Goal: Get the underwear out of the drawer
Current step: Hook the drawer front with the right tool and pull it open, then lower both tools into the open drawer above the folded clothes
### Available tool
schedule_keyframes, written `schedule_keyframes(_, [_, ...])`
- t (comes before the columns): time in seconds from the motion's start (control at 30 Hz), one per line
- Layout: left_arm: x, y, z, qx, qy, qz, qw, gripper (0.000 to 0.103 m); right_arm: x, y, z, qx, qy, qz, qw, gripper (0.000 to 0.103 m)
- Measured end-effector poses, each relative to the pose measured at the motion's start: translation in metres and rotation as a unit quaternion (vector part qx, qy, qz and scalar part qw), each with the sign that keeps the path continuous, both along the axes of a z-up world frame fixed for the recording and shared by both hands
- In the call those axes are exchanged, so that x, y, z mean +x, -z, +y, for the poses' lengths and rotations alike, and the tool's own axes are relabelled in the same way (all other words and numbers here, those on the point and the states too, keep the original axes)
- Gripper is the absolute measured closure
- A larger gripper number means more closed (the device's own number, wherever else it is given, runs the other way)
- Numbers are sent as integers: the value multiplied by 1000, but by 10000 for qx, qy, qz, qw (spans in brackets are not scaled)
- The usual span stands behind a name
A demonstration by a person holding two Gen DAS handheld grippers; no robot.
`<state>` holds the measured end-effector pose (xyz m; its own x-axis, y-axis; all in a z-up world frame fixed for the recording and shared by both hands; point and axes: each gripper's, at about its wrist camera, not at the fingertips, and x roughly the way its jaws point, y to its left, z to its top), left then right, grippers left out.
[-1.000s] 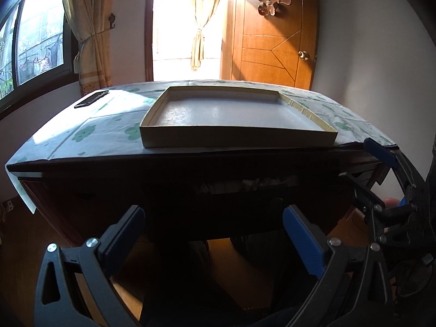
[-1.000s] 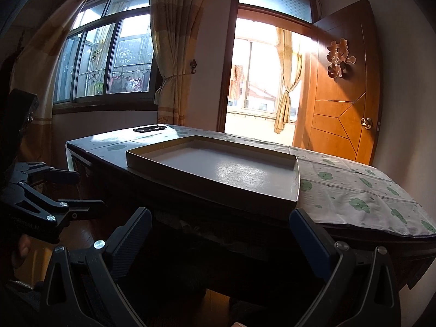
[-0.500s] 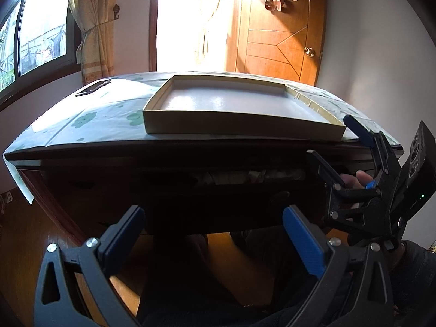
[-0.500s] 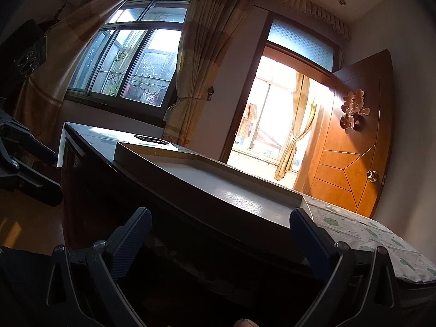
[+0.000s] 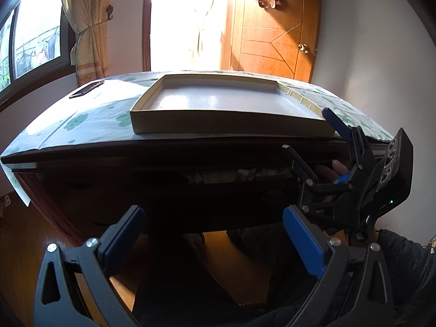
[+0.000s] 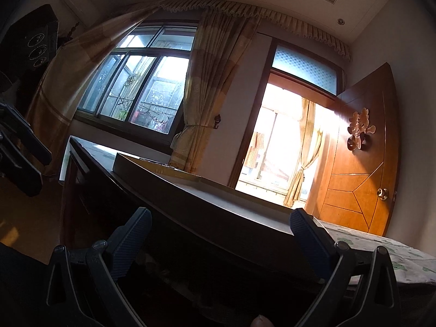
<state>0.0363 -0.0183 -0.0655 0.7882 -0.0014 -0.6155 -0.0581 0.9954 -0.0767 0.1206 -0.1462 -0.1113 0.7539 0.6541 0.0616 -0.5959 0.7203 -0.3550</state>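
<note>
Both the left tool (image 5: 209,234) and right tool (image 6: 220,234) gaped wide and empty while the underwear (image 5: 231,175), pale crumpled cloth peeking from the barely open drawer (image 5: 212,188) under the surface (image 5: 81,125), looked light, floppy, best pinched at a raised fold.

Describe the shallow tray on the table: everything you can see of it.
The shallow tray is a wide, flat rectangular box with low walls, cardboard-like, tan on the outside and pale grey-white inside. Nothing lies in it. It sits flat on the floral-print tablecloth, near the table's front edge, above the slightly open drawer. The far right wall looks rough along its top edge. Neither set of tongs touches it; the right tongs sit open beside its front right corner.
</note>
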Motion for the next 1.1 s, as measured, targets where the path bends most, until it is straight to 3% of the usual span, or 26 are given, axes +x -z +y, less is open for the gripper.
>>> schedule_keyframes(0.27, [-1, -3, 0, -11, 7, -19, 10000, 0, -2, 8, 4, -224, -4, -403, 9989, 1])
schedule_keyframes(0.47, [-2, -3, -1, -17, -1, -40, 10000, 0, 0, 7, 5, -345, 64, -425, 9985, 1])
schedule_keyframes(1.1, [0, -3, 6, -88, -14, -40, 10000, 0, -19, -1, -4, -532, 315, 272, 9977, 0])
